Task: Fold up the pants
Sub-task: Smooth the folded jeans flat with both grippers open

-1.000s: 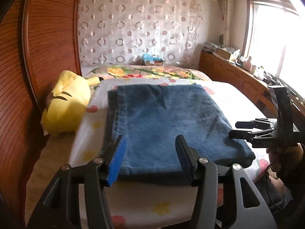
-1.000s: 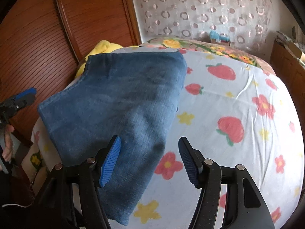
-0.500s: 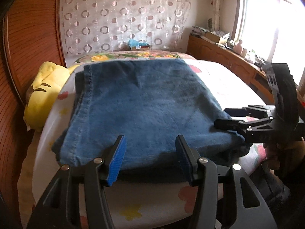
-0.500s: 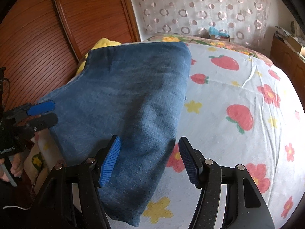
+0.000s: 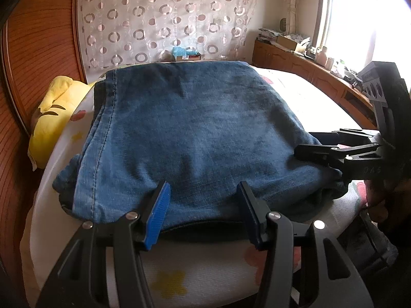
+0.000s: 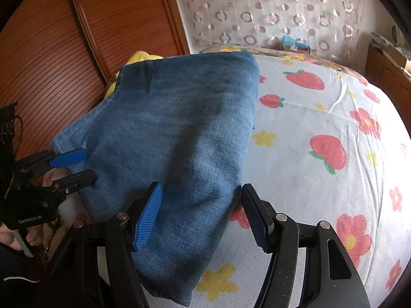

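Observation:
Folded blue jeans (image 5: 195, 128) lie on the near left part of the bed, also in the right wrist view (image 6: 179, 128). My left gripper (image 5: 204, 192) stands open at the fold's near edge, its fingers just over the denim without pressing on it. From the right wrist view the left gripper (image 6: 83, 166) sits at the jeans' left corner. My right gripper (image 6: 201, 190) is open too, hovering over the jeans' near right edge. In the left wrist view the right gripper (image 5: 308, 145) reaches in from the right, its jaws on either side of that corner.
A flower-and-strawberry bedsheet (image 6: 321, 154) covers the bed. A yellow plush toy (image 5: 51, 118) lies left of the jeans against a wooden panel (image 5: 25, 77). A wooden cabinet (image 5: 308, 69) with clutter runs under the window. A person's hand (image 6: 10, 236) holds the left gripper.
My left gripper has come down and closer to the jeans' near edge, so the denim fills more of its view. The right gripper has barely moved. Both stay open.

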A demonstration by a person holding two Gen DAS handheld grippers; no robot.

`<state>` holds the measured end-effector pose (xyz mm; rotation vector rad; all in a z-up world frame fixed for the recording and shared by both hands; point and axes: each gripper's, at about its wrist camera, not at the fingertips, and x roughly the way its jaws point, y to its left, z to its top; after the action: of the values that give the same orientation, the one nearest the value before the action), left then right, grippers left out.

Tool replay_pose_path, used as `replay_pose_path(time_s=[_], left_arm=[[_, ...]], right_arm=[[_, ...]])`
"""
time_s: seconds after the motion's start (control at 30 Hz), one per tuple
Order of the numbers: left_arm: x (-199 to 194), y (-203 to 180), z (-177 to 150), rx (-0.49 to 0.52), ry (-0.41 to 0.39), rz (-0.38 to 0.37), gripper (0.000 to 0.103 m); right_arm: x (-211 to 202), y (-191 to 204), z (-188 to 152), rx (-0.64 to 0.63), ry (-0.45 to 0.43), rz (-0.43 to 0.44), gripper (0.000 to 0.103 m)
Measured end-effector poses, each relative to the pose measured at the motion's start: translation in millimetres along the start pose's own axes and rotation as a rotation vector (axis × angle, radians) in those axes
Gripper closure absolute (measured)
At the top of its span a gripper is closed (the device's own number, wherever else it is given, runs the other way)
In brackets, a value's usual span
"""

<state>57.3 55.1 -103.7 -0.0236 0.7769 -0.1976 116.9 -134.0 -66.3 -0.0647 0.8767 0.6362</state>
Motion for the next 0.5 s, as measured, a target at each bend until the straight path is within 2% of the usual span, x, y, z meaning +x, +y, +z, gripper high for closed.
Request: replay_pose_path(time_s=[0.23,0.4,0.5], left_arm=[[0.5,1.2,-0.4,-0.003,-0.001,-0.002,0.05],[0.7,1.3,-0.6,-0.002,0.0,-0.003,0.05],[0.7,1.3,-0.6,-0.002,-0.002,-0.004,0.05]], right_arm=[[1.3,2.2,-1.0,0.003,-0.006,0.006,0.038],[1.4,7.6,-1.6,-0.016,-0.004,0.015,0.049],[1.0,11.1,-0.4,-0.029,0.0,0.02,0.062]])
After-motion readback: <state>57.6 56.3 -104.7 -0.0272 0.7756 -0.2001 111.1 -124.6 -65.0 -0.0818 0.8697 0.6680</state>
